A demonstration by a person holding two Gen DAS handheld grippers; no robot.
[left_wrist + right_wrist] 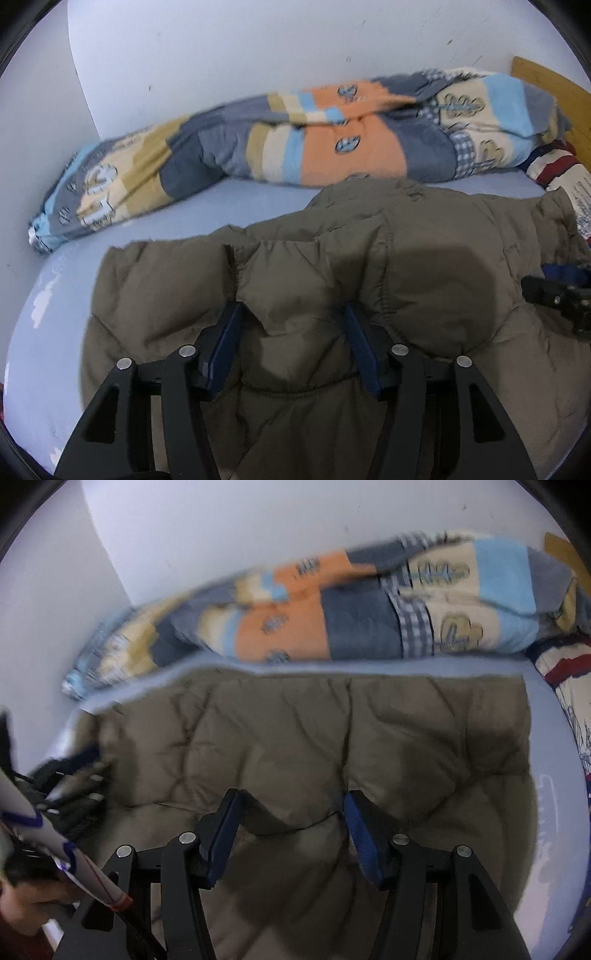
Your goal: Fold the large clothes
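Olive padded jacket (303, 280), two grippers

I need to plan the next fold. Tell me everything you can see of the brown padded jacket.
The jacket is olive-brown, quilted and puffy, with a slightly shiny woven shell. It lies spread and wrinkled on the light blue bedsheet, in front of the rolled patterned quilt. A bulge of it sits between the left gripper pads.
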